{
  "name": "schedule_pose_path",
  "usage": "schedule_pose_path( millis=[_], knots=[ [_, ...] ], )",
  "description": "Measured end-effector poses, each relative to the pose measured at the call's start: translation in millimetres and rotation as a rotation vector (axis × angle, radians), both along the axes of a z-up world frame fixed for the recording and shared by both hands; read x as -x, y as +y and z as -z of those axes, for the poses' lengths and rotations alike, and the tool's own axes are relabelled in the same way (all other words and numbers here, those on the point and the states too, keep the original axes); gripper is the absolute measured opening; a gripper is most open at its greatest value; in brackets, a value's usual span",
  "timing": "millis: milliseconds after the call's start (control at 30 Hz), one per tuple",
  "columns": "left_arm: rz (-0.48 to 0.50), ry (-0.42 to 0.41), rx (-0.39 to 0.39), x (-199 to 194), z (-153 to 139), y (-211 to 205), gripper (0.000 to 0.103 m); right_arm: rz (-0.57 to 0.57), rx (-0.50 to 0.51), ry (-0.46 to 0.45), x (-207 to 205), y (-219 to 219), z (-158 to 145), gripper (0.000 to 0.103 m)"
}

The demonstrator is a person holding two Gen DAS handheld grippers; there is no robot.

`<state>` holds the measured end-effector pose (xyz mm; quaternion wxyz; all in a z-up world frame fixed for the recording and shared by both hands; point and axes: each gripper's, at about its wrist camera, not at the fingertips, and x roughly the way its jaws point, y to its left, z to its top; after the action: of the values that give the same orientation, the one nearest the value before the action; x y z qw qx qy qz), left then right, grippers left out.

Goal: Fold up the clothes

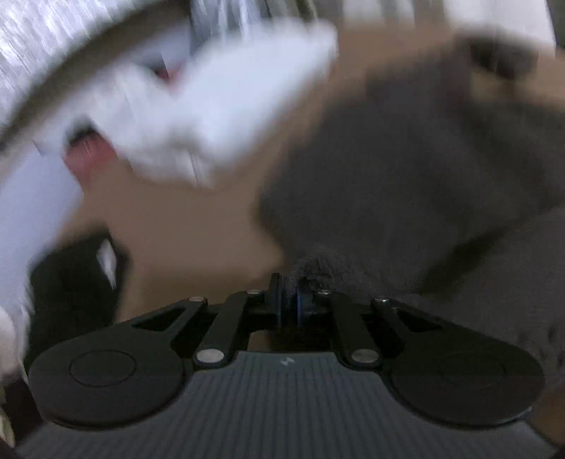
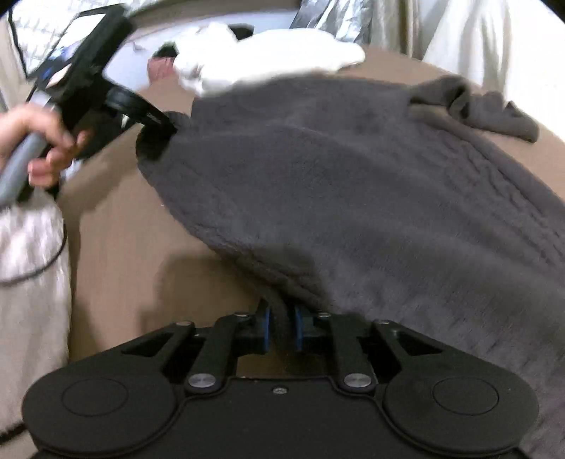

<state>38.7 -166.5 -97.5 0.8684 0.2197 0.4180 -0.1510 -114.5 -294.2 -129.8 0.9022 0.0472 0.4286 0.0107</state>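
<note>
A dark grey knit sweater (image 2: 335, 169) lies spread over a tan surface (image 2: 123, 247). Its sleeve (image 2: 494, 113) is bunched at the far right. My right gripper (image 2: 282, 314) is shut on the sweater's near edge, with a fold of knit pinched between the blue pads. In the right wrist view a hand (image 2: 39, 141) holds my left gripper (image 2: 160, 121) at the sweater's far-left corner, which is lifted a little. The left wrist view is blurred. There my left gripper (image 1: 289, 286) is shut on a tuft of the grey sweater (image 1: 406, 176).
A heap of white clothes (image 2: 268, 56) lies beyond the sweater, with a pink item (image 2: 160, 69) beside it; the white clothes (image 1: 212, 106) fill the upper left of the left wrist view. Pale fabric (image 2: 31, 247) with a black cable hangs at the left edge. Silvery material (image 2: 332, 17) stands behind.
</note>
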Motion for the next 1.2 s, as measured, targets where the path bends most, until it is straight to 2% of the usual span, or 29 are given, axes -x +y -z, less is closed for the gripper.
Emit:
schedule_pose_path(
  millis=[67, 100, 133, 200, 267, 367, 433, 500, 567, 667, 800, 1033, 1133, 1200],
  knots=[
    [-0.032, -0.024, 0.097, -5, -18, 12, 0.027, -0.004, -0.043, -0.052, 13, -2, -11, 0.039],
    [-0.047, -0.039, 0.146, -6, -28, 16, 0.044, -0.006, -0.066, -0.079, 20, -3, -16, 0.045],
    [-0.055, -0.055, 0.174, -7, -34, 18, 0.047, 0.002, -0.081, -0.092, 25, -6, -23, 0.046],
    [-0.063, -0.073, 0.177, -6, -34, 17, 0.047, 0.020, -0.111, -0.115, 33, -14, -36, 0.047],
    [-0.066, -0.072, 0.173, -2, -33, 18, 0.047, 0.075, -0.069, -0.133, 37, -27, -45, 0.048],
    [-0.078, -0.086, 0.230, 3, -46, 26, 0.051, 0.199, -0.061, -0.153, 44, -53, -60, 0.052],
    [-0.107, -0.116, 0.294, 9, -61, 38, 0.065, 0.276, -0.035, -0.152, 52, -65, -68, 0.060],
    [-0.114, -0.127, 0.323, 11, -75, 44, 0.065, 0.338, 0.017, -0.150, 58, -77, -75, 0.066],
    [-0.097, -0.112, 0.317, 9, -80, 39, 0.065, 0.394, 0.060, -0.149, 62, -92, -74, 0.067],
    [-0.031, -0.051, 0.321, 2, -79, 14, 0.065, 0.506, 0.088, -0.086, 62, -115, -71, 0.067],
    [0.072, 0.022, 0.310, -4, -75, -28, 0.065, 0.569, 0.084, -0.059, 63, -138, -62, 0.067],
    [0.211, 0.031, 0.239, -17, -69, -121, 0.073, 0.542, 0.087, -0.040, 59, -183, -59, 0.067],
    [0.244, 0.022, 0.196, -31, -59, -167, 0.073, 0.511, 0.022, -0.033, 55, -216, -57, 0.069],
    [0.273, 0.044, 0.192, -42, -50, -197, 0.073, 0.465, -0.010, -0.025, 51, -239, -54, 0.070]
  ],
)
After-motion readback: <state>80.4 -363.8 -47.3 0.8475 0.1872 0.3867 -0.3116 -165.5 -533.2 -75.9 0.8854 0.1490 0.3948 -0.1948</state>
